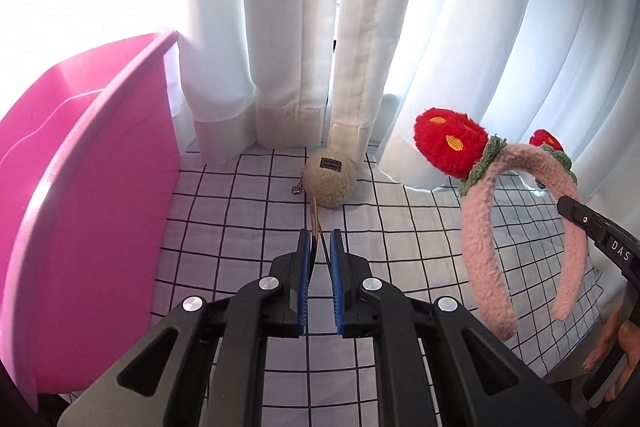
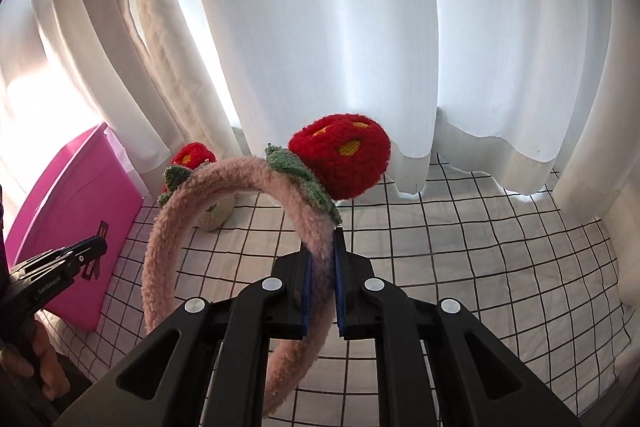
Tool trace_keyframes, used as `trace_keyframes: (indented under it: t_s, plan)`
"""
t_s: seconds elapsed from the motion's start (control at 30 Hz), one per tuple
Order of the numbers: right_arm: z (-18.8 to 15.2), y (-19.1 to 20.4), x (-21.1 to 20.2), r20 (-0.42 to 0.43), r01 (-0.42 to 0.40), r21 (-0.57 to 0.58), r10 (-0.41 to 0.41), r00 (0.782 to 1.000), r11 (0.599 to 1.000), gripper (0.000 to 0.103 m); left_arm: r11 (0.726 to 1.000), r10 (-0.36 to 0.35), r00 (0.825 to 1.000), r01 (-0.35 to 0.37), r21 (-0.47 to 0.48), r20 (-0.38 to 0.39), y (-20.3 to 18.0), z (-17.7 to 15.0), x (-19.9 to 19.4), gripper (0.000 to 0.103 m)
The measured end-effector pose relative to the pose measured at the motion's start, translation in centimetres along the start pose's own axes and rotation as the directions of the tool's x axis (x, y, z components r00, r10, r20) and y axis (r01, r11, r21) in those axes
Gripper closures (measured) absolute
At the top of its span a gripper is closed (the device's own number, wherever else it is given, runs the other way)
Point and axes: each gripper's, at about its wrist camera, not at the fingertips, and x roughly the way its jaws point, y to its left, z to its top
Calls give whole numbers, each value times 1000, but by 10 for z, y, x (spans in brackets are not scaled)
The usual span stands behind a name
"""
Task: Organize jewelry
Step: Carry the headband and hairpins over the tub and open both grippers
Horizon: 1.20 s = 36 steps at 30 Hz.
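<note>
The headband [image 2: 224,187], pink and fuzzy with two red strawberry pompoms [image 2: 340,155] on green leaves, hung in the air above the checked cloth [image 2: 460,247]. My right gripper [image 2: 322,247] was clamped on its band just below the nearer pompom; the band ran between the blue pads [image 2: 306,291] and down past them. From the left wrist view the same headband [image 1: 480,227] arched at the right, open ends down, with the right gripper's tip [image 1: 576,215] against its far leg.

My left gripper [image 1: 320,247] was closed on a thin hair clip [image 1: 316,223]; two slim metal prongs stuck out beyond the tips. What the rest of the clip looked like I could not tell.

Past the clip, a beige fuzzy ball [image 1: 330,179] with a small dark label lay on the cloth near the curtain hem, a small dark charm [image 1: 297,187] just beside it. A pink bin [image 1: 100,167] stood at the left, on the cloth. White curtains [image 1: 360,27] hung behind everything, backlit.
</note>
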Motion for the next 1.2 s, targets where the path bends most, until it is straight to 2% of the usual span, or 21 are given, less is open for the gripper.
trace_keyframes:
  t_s: [0.27, 0.53, 0.67, 0.83, 1.0, 1.2]
  plan:
    - [37, 66, -24, 75, -79, -72, 84, 994, 994, 94, 998, 47, 993, -41, -50, 108, 43, 32, -66, 93]
    - [81, 165, -27, 119, -188, -189, 213, 970, 964, 94, 977, 182, 973, -161, -142, 143, 128, 48, -112, 92]
    - [95, 223, -15, 98, -241, -261, 274, 957, 935, 94, 953, 263, 957, -238, -189, 120, 174, 53, -119, 92]
    - [97, 296, 13, 29, -280, -352, 310, 950, 893, 93, 925, 318, 947, -296, -237, 57, 223, 49, -114, 92]
    - [88, 350, 45, -53, -298, -411, 303, 951, 862, 93, 911, 328, 945, -320, -260, -13, 254, 36, -103, 92]
    - [76, 383, 79, -125, -291, -442, 263, 957, 849, 92, 903, 318, 945, -327, -280, -76, 272, 29, -91, 91]
